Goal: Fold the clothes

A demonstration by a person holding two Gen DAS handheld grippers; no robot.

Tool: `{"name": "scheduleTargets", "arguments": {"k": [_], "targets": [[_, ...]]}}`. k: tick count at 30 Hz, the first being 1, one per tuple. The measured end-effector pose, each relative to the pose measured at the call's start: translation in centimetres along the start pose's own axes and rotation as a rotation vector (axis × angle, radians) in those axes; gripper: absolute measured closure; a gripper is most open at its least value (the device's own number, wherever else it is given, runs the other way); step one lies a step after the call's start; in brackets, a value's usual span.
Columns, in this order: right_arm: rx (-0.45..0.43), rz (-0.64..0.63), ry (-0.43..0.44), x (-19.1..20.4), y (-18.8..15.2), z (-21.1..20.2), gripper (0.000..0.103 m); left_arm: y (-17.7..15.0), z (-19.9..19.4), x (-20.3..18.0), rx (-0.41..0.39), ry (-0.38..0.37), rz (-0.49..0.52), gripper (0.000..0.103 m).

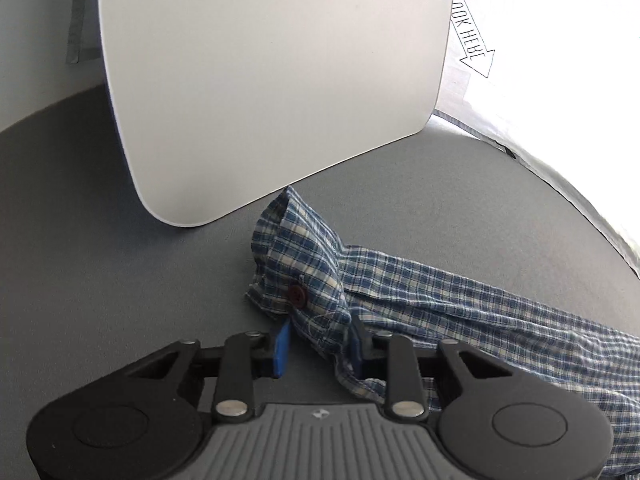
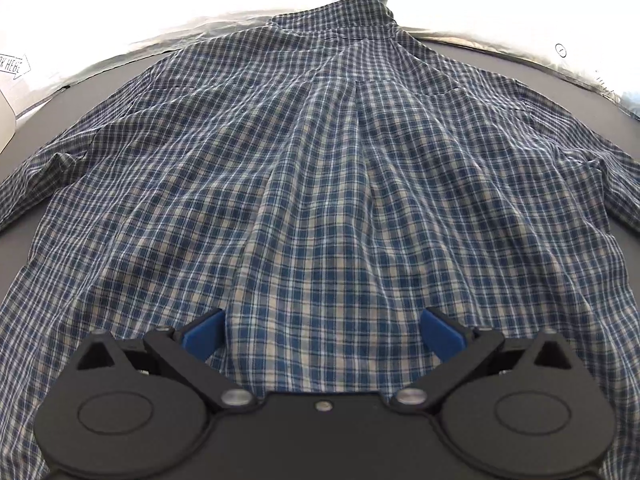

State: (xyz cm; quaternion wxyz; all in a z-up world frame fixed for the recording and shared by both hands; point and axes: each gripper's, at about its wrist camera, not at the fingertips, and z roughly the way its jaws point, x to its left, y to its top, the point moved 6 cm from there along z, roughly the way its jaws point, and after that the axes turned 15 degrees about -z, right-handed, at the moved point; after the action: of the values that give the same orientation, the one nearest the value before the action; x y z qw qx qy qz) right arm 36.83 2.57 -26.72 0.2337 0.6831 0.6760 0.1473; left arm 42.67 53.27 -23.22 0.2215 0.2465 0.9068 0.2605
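Note:
A blue and white plaid shirt lies spread back-up on the grey table, collar at the far side. In the left wrist view its sleeve runs off to the right, and the cuff with a dark red button lies just ahead of my left gripper. The blue pads stand partly apart with cuff fabric between them; no firm grip shows. My right gripper is wide open, low over the shirt's lower back, with nothing in it.
A white folding board stands on the grey table beyond the cuff. A bright white sheet with a "LOOK HERE" arrow borders the table's far edge; it also shows in the right wrist view.

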Motion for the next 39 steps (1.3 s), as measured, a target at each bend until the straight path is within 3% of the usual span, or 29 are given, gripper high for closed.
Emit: {"name": "scheduleTargets", "arguments": {"k": [2,5,9,14,16,18,21,29,35,39], "targets": [[-0.002,0.000,0.000,0.0,0.0,0.0,0.000,-0.2,-0.4,-1.1,-0.003,-0.042,-0.011,0.092],[-0.015,-0.005,0.001,0.0,0.0,-0.1,0.000,-0.6,-2.1,-4.4,-0.031,-0.093,0.063,0.094],[-0.032,-0.005,0.006,0.0,-0.1,-0.2,0.000,-2.5,-6.2,-11.8,-0.022,-0.270,0.230,0.094],[-0.072,0.067,0.063,-0.7,-0.6,-0.9,0.000,-9.4,-11.5,-20.1,0.139,-0.522,0.505,0.089],[-0.094,0.117,0.101,-1.2,-0.8,-1.3,0.000,-13.3,-13.1,-22.1,0.198,-0.555,0.640,0.086],[-0.121,0.174,0.145,-1.9,-1.1,-1.7,0.000,-16.5,-13.8,-22.4,0.233,-0.551,0.708,0.082],[-0.151,0.245,0.201,-2.8,-1.7,-2.1,0.000,-18.3,-14.0,-21.8,0.275,-0.557,0.687,0.067],[-0.208,0.348,0.342,-4.3,-0.8,-2.6,0.001,-16.4,-13.8,-17.6,0.224,-0.455,0.548,0.043],[-0.215,0.430,0.498,-4.3,3.0,-1.2,0.011,-15.3,-10.3,-14.3,0.272,-0.258,0.392,0.040],[-0.176,0.585,0.660,-3.5,4.9,0.9,0.024,-15.8,-8.8,-14.1,0.302,-0.208,0.379,0.040]]}}
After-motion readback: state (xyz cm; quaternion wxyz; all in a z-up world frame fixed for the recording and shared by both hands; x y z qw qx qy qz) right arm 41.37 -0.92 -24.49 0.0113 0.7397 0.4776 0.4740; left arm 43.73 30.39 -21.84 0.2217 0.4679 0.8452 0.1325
